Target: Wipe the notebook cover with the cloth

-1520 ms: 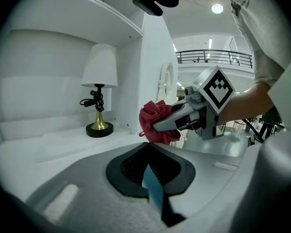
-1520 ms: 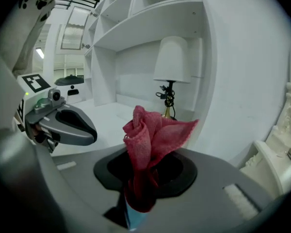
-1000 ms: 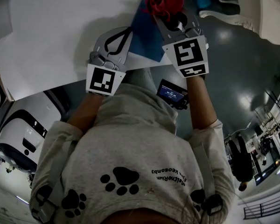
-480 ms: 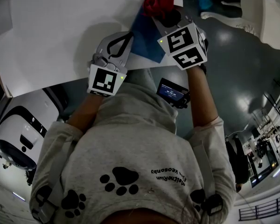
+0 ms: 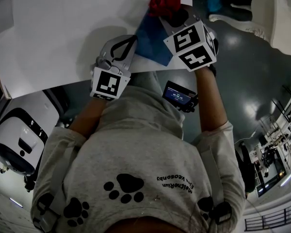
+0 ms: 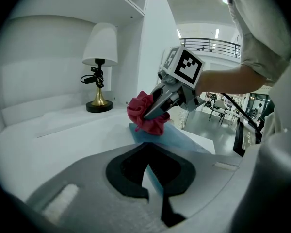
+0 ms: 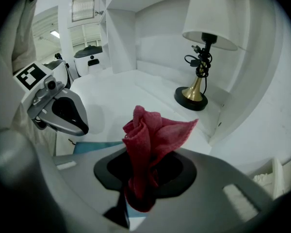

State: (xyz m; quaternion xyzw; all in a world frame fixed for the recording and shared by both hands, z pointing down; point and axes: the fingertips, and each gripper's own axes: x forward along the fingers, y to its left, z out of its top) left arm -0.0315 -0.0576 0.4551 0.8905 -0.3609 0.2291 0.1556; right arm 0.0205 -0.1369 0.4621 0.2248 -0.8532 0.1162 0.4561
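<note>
Right claw (image 7: 136, 200) pinches the red cloth (image 7: 153, 135) on the notebook (image 5: 150, 40), upper middle of the head view. Left claw (image 6: 153, 183) seems clamped on its near edge; hold that firm and sweep the cloth flat across the cover.

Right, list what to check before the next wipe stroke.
1. Grip on cloth: ok, right tongs shut on it.
2. Hold on notebook: ok, left tongs shut on its near edge.
3. Contact of cloth with notebook: cannot tell; cloth sits at its far end.
4. Nothing else on notebook: ok.
5. Room from lamp: ok, it stands apart, behind the notebook.
</note>
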